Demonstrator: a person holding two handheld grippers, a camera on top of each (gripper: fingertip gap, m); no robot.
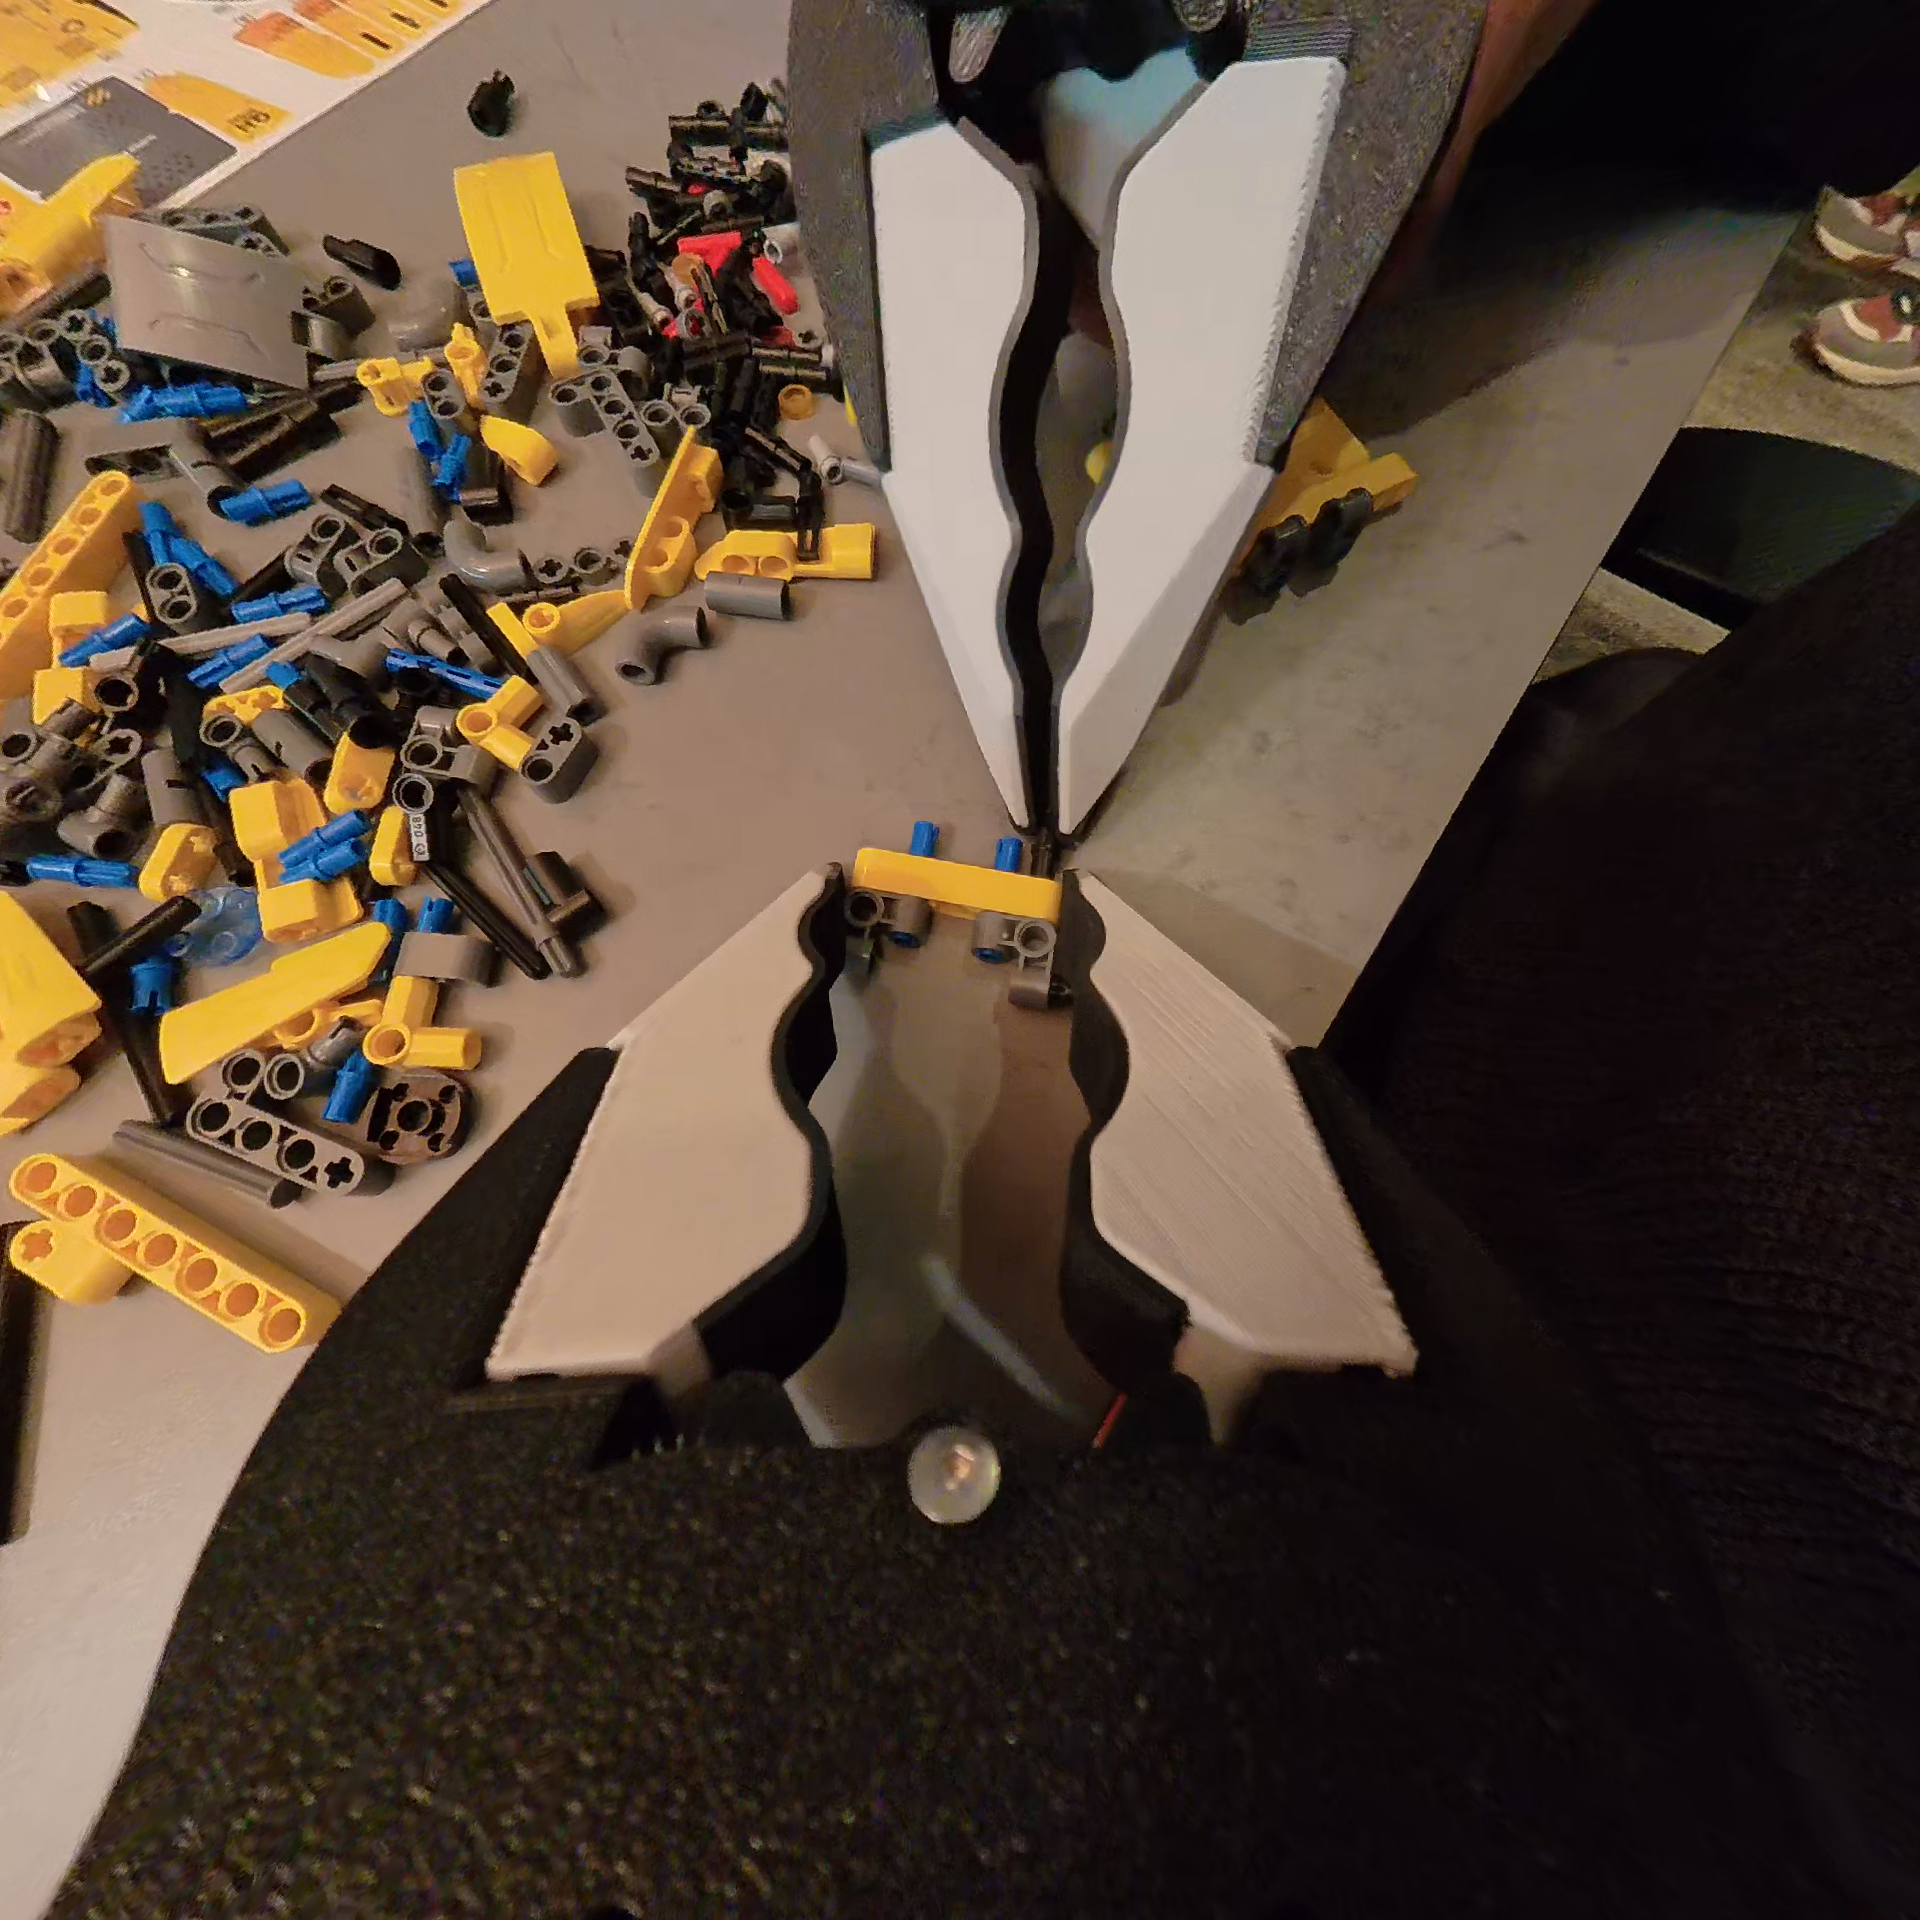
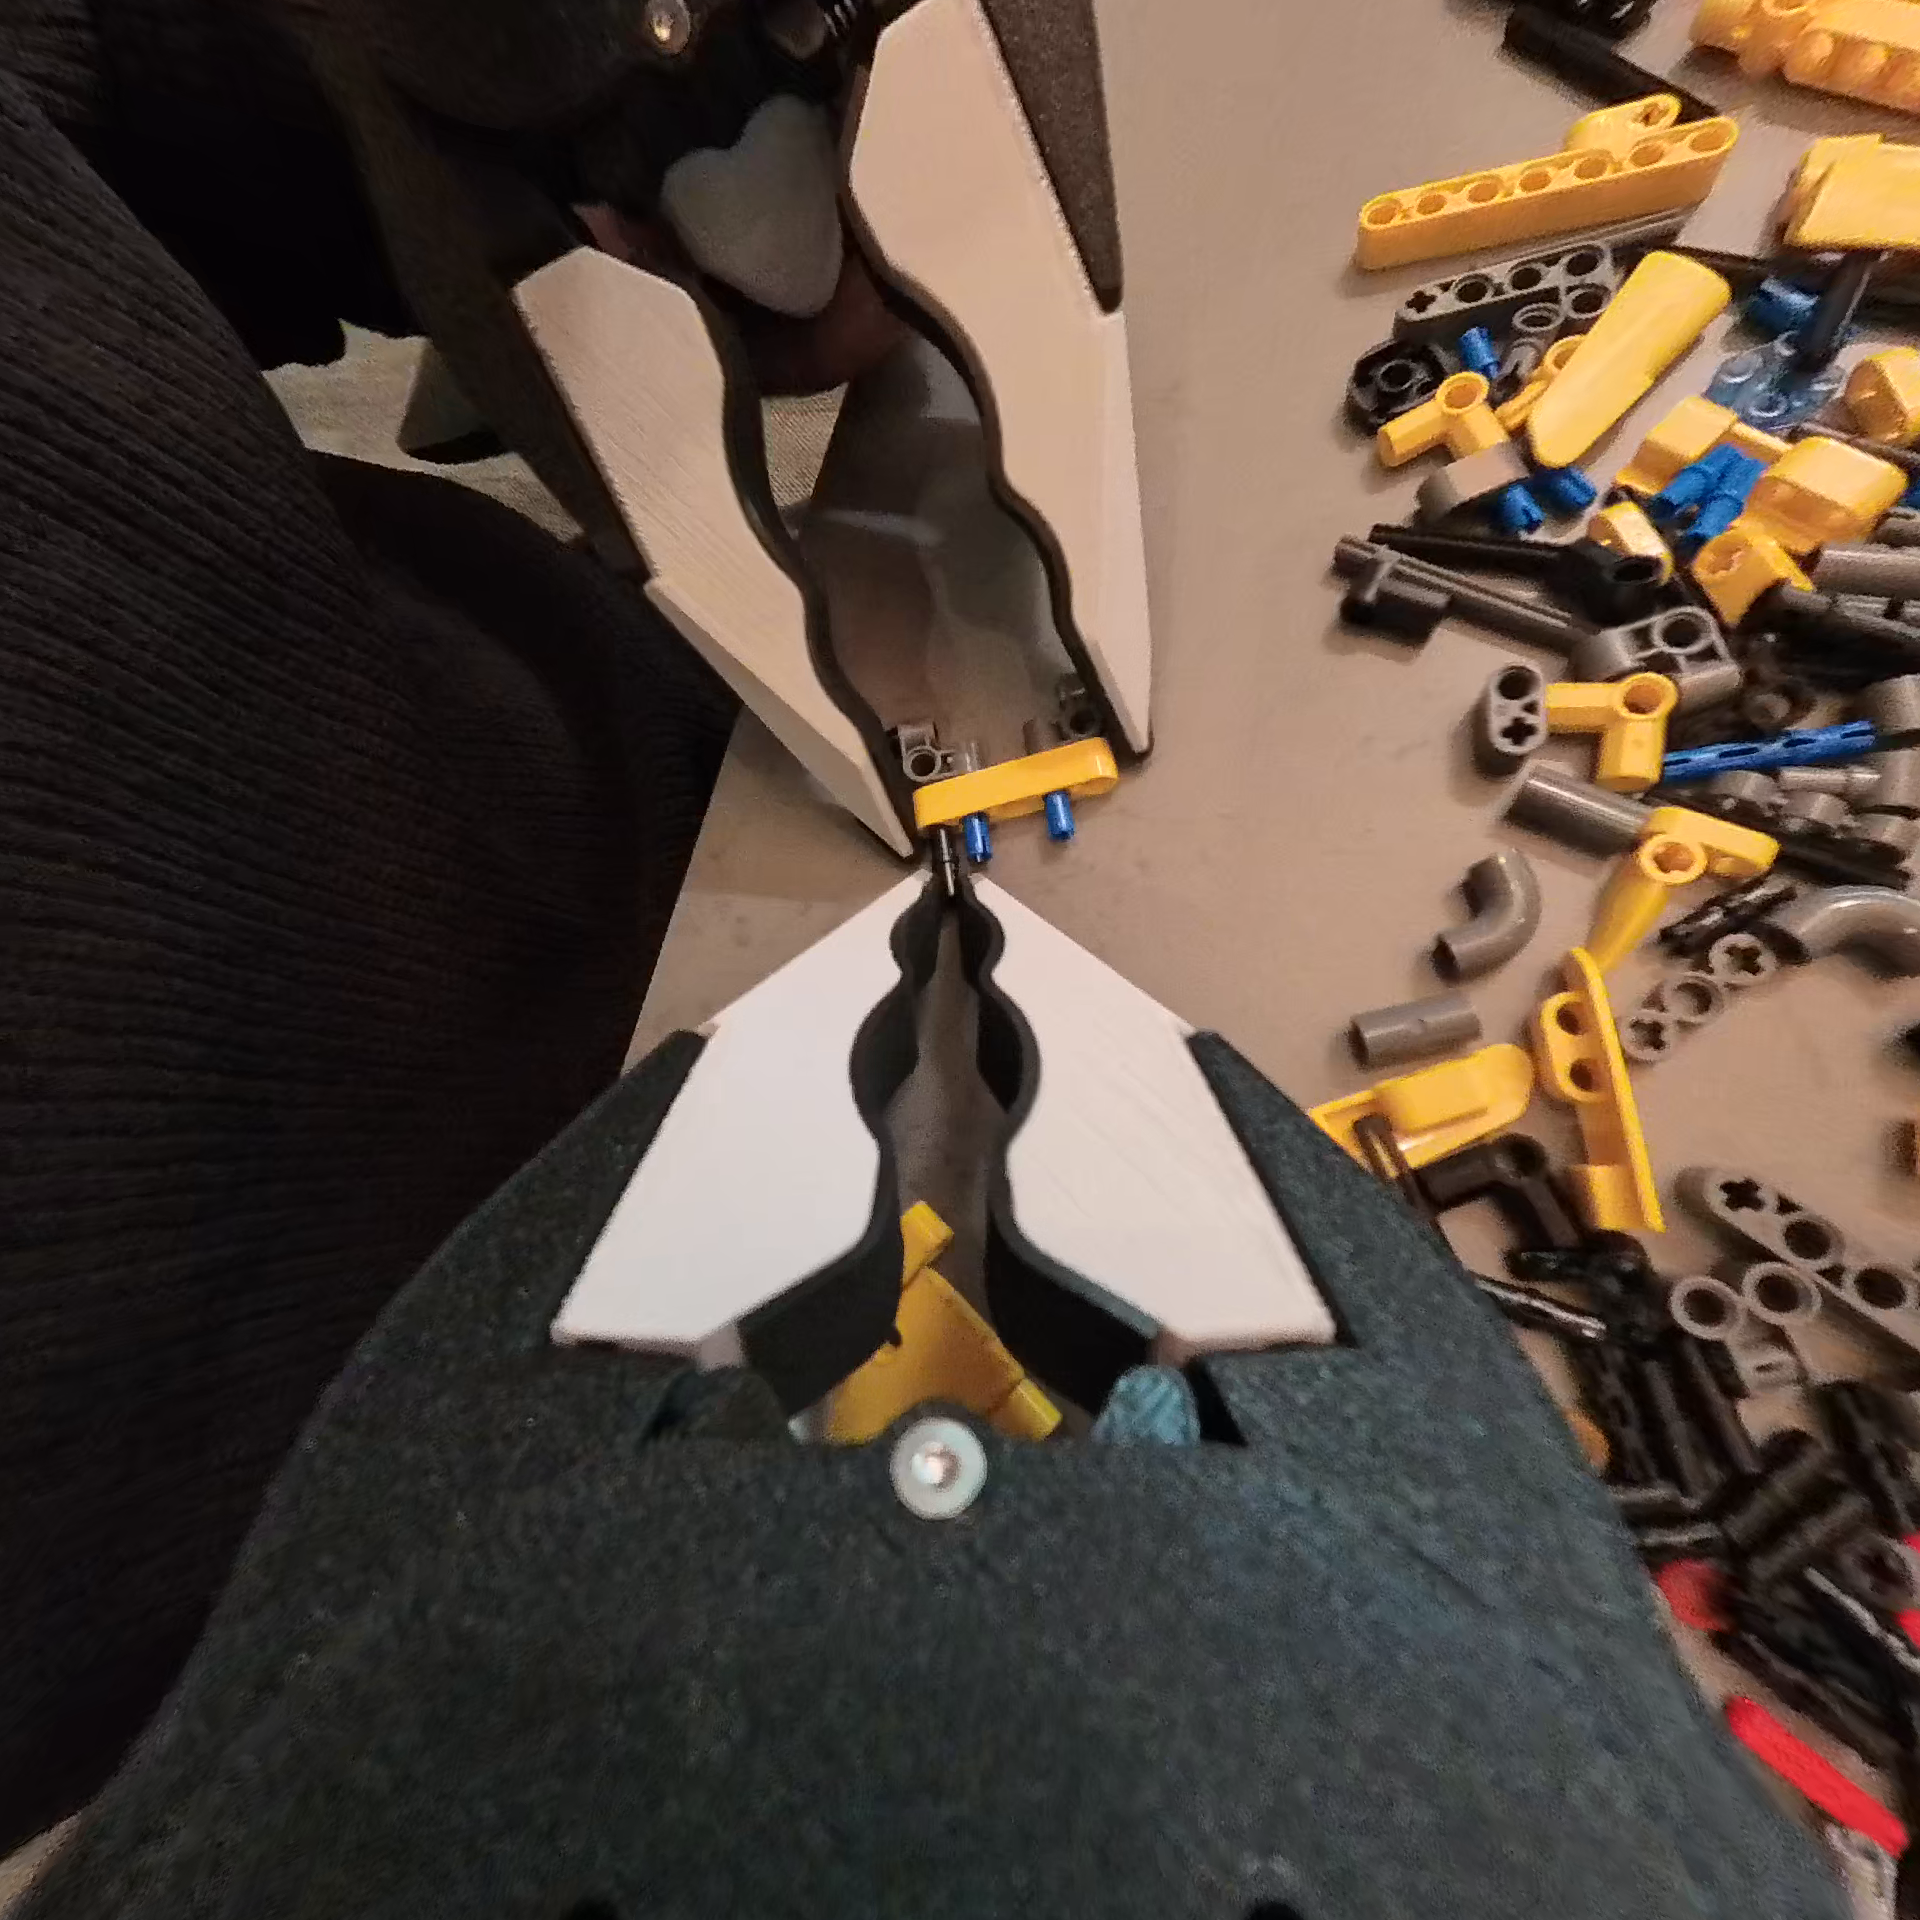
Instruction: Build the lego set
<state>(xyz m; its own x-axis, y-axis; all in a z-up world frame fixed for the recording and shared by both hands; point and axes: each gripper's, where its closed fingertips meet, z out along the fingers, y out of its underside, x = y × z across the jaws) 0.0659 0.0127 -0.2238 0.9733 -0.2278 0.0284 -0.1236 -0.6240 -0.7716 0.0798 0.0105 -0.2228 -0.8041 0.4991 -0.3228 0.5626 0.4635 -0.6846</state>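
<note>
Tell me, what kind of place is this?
Probably a hobby table for building toy models: a grey table covered with loose plastic building pieces, plus printed instruction sheets at its far corner.

Left gripper (image 1: 956, 904): a short beam assembly (image 1: 956, 883) is held across its tips, above the table (image 1: 831, 727).
Right gripper (image 2: 948, 883): set tip to tip opposite the left gripper; a small pin (image 2: 945, 857) is pinched at the beam's end.
Loose parts pile (image 1: 364, 623): spread on the table, left of both grippers in the left wrist view.
Printed sheets (image 1: 156, 83): behind the pile, at the table's far edge.
</note>
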